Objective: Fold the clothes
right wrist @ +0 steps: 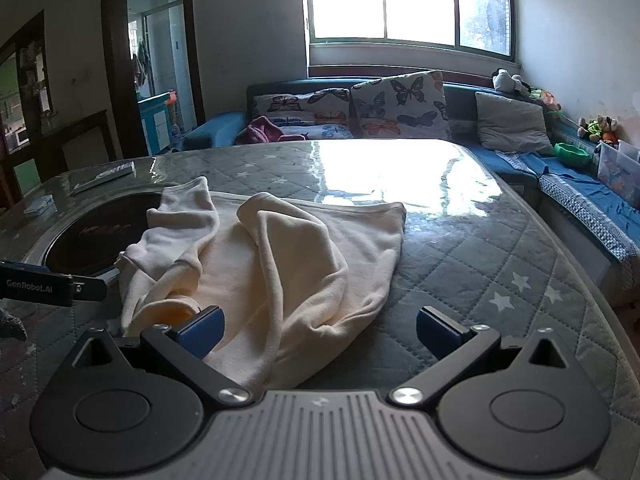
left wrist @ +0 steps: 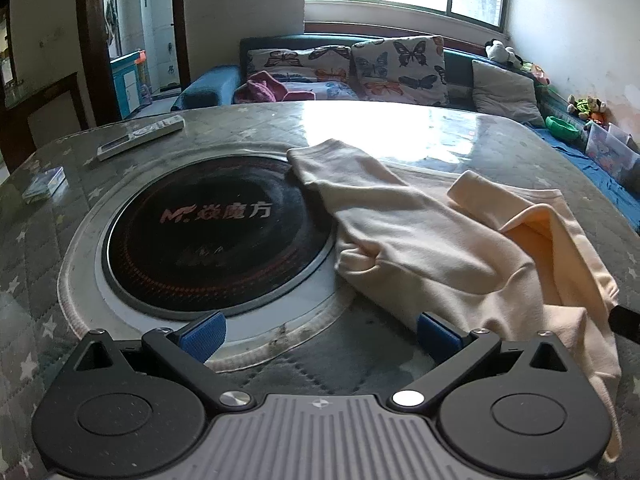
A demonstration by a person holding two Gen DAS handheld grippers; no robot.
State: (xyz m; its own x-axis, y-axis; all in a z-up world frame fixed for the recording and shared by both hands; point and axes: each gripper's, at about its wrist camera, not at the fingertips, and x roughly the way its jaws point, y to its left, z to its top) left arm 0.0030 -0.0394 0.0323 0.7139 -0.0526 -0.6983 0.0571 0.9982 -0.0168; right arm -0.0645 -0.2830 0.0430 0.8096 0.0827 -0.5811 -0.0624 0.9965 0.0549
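The crumpled cream long-sleeved cotton top (right wrist: 276, 264) lies on the grey star-quilted worktop (right wrist: 500, 264), its long axis running from the near hem away towards the window, one sleeve (left wrist: 320, 172) draped over the round black inset hob (left wrist: 208, 236). Bare quilted surface stretches beyond the right gripper (right wrist: 320, 332), whose fingers are spread wide over the hem. The left gripper (left wrist: 320, 334) is likewise parted, empty, its right finger (left wrist: 436, 334) beside the cloth edge. Only the left wrist view shows the hob fully.

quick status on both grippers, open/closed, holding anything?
Left gripper: open, holding nothing; the cream garment lies beside its right finger.
Right gripper: open, holding nothing; garment edge lies between the jaws, ungripped.
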